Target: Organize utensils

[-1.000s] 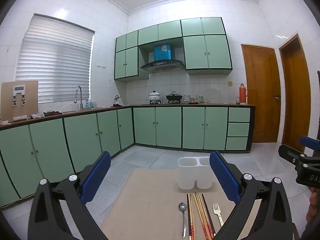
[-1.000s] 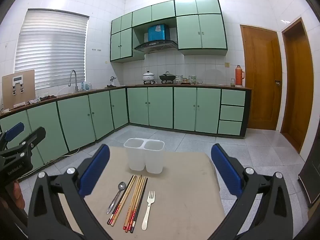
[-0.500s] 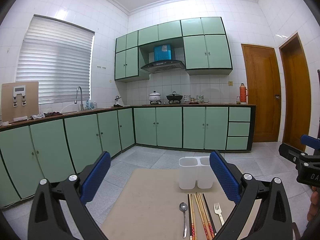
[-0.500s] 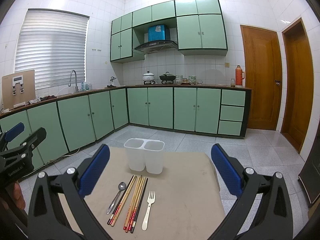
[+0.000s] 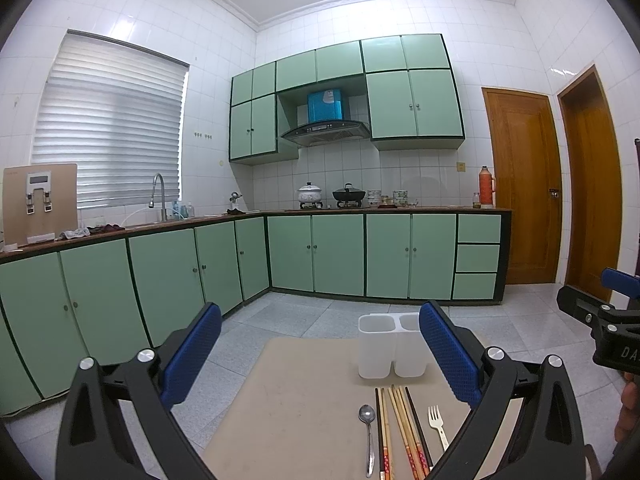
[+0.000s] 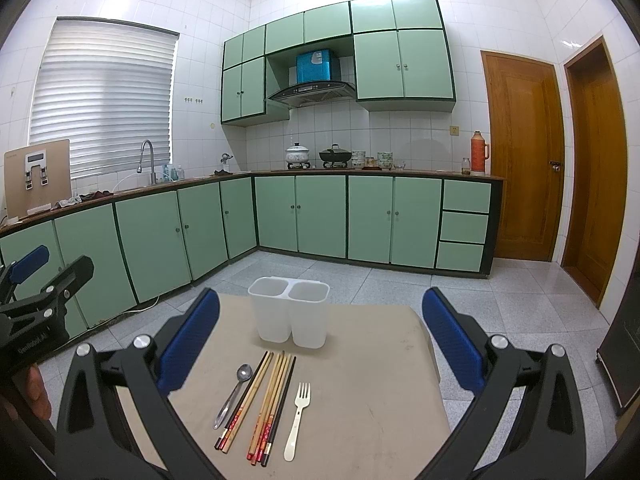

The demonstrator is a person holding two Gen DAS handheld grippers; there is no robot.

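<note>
Both tongs hover wide open and empty above a row of utensils, nothing sorted yet.

On the beige tabletop (image 6: pixel 380 360) a spoon (image 6: pixel 236 390), a bundle of chopsticks (image 6: pixel 264 400) and a white fork (image 6: pixel 298 420) lie side by side, handles toward the camera, just in front of a white two-cup holder (image 6: pixel 290 316) whose cups both look empty. The right tongs (image 6: pixel 320 340) and the left tongs (image 5: pixel 320 354) each have blue pads spread far apart, gripping nothing. The likely first step is a pickup: I would start with the fork, since it lies apart from the rest, close across its narrow handle near the middle, then tip it upright before lowering it into one cup. The chopsticks touch each other, so pinching one cleanly may disturb its neighbours.
</note>
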